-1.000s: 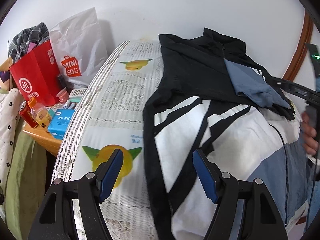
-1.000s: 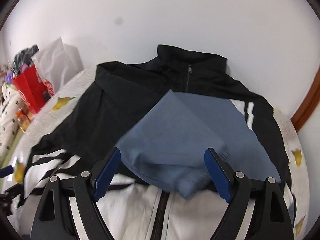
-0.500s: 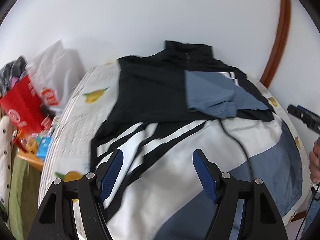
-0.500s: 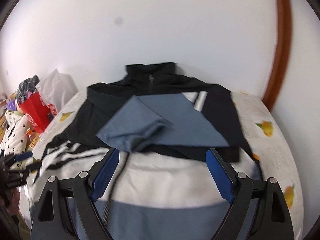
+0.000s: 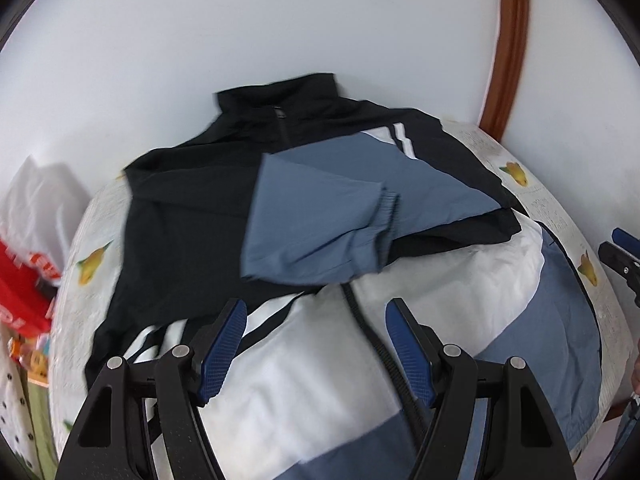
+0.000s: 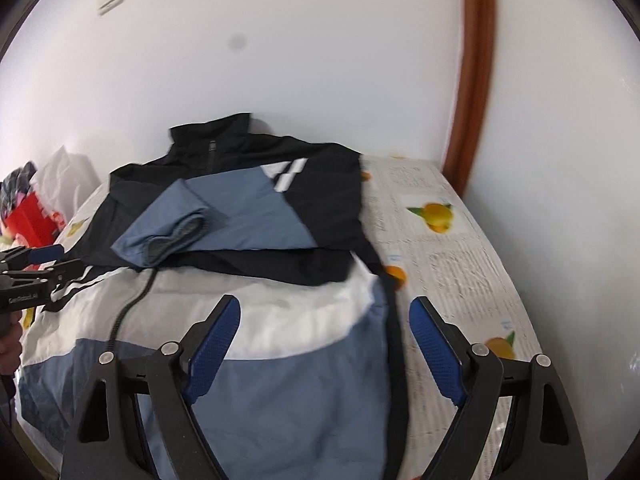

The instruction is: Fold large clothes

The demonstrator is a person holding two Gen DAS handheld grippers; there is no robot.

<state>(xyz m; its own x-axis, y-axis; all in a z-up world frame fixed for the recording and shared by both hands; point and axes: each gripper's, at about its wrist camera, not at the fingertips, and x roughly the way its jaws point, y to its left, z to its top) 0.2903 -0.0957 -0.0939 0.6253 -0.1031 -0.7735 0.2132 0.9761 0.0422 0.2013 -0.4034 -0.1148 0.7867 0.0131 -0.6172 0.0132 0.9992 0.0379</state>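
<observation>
Far left, a red paper shopping bag [image 5: 20, 276] and a white plastic bag [image 5: 40, 196] are seen beside the table. The table is covered by a white lace-print tablecloth with lemon pictures [image 6: 452, 248].

The big black, white and slate-blue zip-up jacket [image 5: 192, 216] is spread flat across that cloth, collar toward the wall. Its slate-blue sleeve with the elastic cuff [image 5: 316, 220] is laid folded across the black chest.

The left gripper [image 5: 314, 344] is held wide open above the white panel near the zipper, with nothing pinched. The right gripper [image 6: 324, 348] is spread open too, over the blue lower panel at the jacket's right edge, nothing caught in it. A brown wooden door frame [image 6: 476, 60] is seen on the far right.
</observation>
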